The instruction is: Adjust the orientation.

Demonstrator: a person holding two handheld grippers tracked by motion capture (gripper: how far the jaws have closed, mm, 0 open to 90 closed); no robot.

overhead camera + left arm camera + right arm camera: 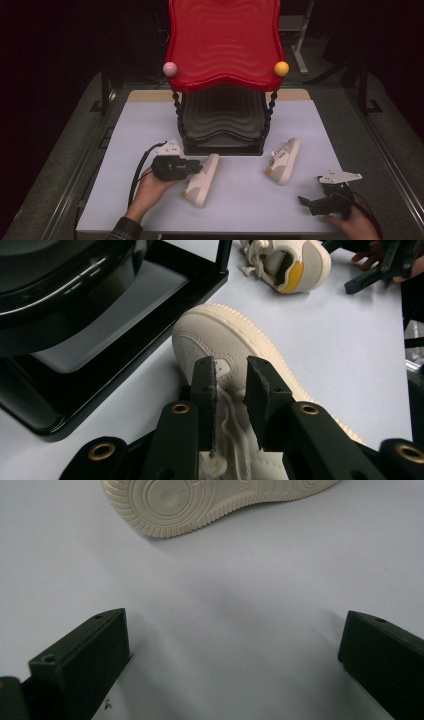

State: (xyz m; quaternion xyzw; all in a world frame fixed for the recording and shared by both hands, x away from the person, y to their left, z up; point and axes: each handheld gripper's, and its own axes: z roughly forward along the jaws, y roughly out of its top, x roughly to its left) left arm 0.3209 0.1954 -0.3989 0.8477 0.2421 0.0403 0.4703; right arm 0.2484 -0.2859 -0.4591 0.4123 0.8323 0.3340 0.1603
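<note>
left gripper (230, 377) — we clamp the near sneaker's (235, 340) laces | right gripper (232, 645) — jaws apart over table (240, 580)

Dark room, pale table (150, 125), grey floor (60, 165)
</note>
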